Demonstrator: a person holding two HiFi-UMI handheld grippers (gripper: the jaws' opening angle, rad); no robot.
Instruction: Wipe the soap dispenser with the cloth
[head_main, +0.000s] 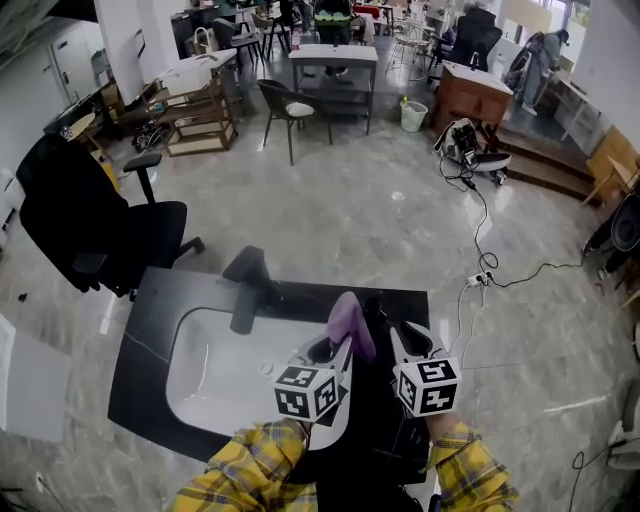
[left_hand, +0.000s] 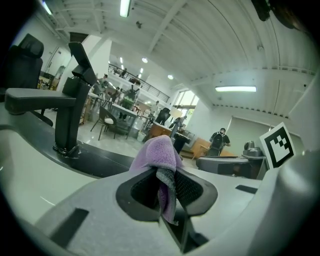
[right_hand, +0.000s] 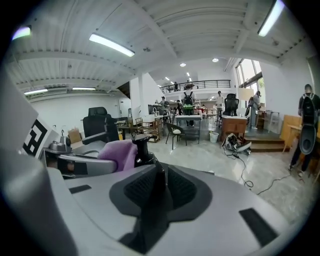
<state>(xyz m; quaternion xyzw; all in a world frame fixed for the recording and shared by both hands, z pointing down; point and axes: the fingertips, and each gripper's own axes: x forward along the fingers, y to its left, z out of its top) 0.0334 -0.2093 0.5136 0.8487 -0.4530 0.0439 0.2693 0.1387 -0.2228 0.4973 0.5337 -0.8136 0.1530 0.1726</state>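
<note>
My left gripper (head_main: 335, 345) (left_hand: 167, 187) is shut on a purple cloth (head_main: 350, 320) (left_hand: 160, 152), which bulges up out of its jaws. In the right gripper view the black soap dispenser (right_hand: 142, 150) stands upright with its pump head (right_hand: 136, 141) just past my right gripper (right_hand: 155, 190) (head_main: 408, 340). Its dark body runs down between the pads, which press on it. The cloth (right_hand: 120, 152) sits right against the dispenser's left side. Both grippers hover side by side over the right part of the black counter (head_main: 160, 300). In the head view the dispenser is hard to make out against the counter.
A white basin (head_main: 215, 370) is set in the counter, with a black faucet (head_main: 245, 290) (left_hand: 70, 115) at its far edge. A black office chair (head_main: 90, 225) stands on the floor to the left. Cables (head_main: 480, 280) lie on the floor to the right.
</note>
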